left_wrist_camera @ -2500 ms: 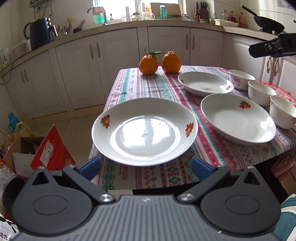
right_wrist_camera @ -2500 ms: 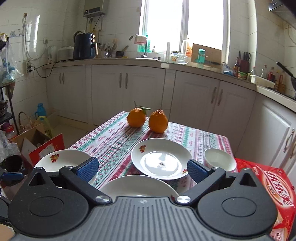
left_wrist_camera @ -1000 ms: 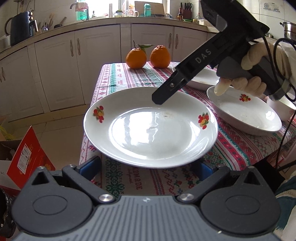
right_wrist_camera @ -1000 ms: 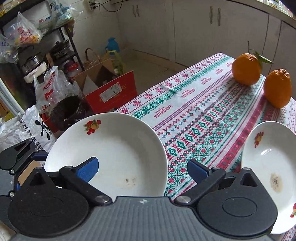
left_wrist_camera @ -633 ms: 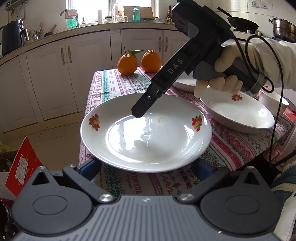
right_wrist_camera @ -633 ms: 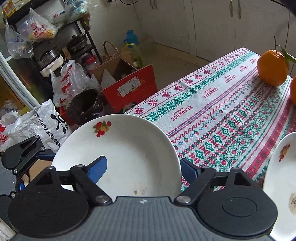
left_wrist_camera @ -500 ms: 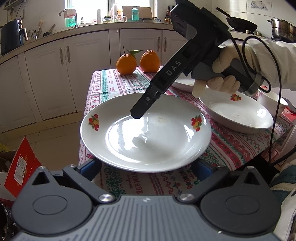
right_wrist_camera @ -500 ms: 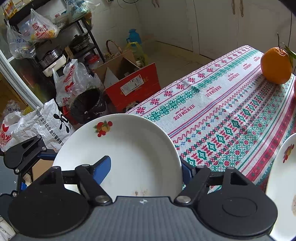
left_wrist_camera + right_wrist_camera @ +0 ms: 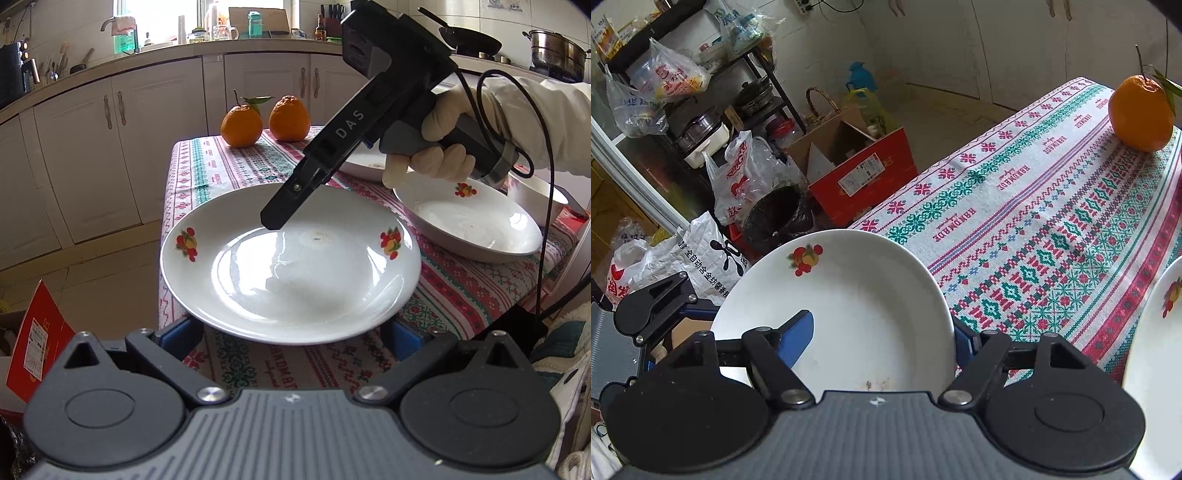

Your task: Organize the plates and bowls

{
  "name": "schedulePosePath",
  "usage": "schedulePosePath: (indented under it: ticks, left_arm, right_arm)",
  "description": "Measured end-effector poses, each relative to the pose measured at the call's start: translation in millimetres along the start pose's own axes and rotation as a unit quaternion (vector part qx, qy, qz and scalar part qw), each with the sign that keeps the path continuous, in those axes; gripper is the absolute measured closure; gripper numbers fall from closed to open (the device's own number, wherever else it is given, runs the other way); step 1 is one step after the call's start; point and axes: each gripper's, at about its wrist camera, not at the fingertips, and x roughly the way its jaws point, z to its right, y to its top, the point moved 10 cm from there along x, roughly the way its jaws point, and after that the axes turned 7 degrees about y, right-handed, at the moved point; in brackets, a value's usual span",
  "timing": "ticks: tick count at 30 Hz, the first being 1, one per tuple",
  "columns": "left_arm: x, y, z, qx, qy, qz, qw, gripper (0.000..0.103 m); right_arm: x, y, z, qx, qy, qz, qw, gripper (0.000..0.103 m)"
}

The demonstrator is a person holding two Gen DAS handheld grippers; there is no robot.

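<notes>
White plate (image 9: 849, 306) sits at desk's (image 9: 1052, 206) near-left corner, far rim straddled by right claw (image 9: 882, 332), just closed across it; left claw (image 9: 295, 328), spread, flanks near rim.

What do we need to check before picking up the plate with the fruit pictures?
1. Right hand-held gripper at the plate: ok. Its jaws have just been closing, with the rim between them, one finger inside and one outside.
2. Pinch tight enough to lift: cannot tell.
3. Left hand-held gripper clear of the plate: cannot tell. It is open and its pads sit under the near rim.
4. Plate empty: ok, only a small smudge.
5. Gap to the neighbouring plate: ok, tablecloth shows between.
6. Oranges out of the way: ok.
</notes>
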Motion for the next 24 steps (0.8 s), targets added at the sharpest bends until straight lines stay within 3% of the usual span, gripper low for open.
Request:
schedulePosePath:
  ticks: [12,24]
  left_arm:
    - [34,33,-14,0.009,-0.019,0.009,0.9997,0.002]
    - [59,45,-22,0.015,-0.026,0.011,0.9995,0.002]
  right_arm:
    - [-15,33,34,0.014,-0.031,0.032,0.999,0.022]
    - [-15,52,64,0.024,-0.049,0.044,0.998,0.022]
